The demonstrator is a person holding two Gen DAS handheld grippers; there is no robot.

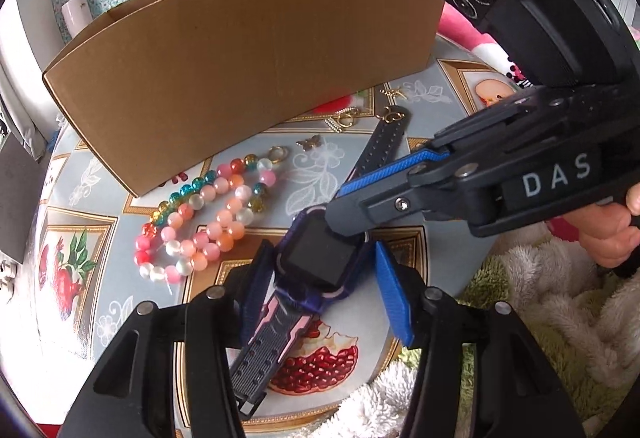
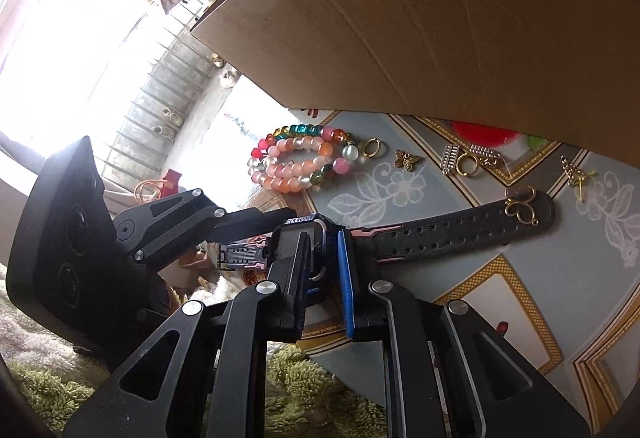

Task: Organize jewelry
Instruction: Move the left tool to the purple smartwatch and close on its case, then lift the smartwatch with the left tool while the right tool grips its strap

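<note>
Right gripper [image 2: 322, 274]: I have it clamped on the watch [image 1: 320, 258] case.
Left gripper [image 1: 320, 282]: jaws apart, straddling the case.
Watch: near table [image 1: 400, 166] edge, right of bead bracelets [image 1: 200, 222].
Handling: light; stiff case, floppy straps; grip the case.

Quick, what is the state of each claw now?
Left claw: open, around the watch.
Right claw: closed on the watch body.

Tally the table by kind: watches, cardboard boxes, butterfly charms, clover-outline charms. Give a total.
watch: 1
cardboard box: 1
butterfly charm: 1
clover-outline charm: 1
Total: 4
</note>
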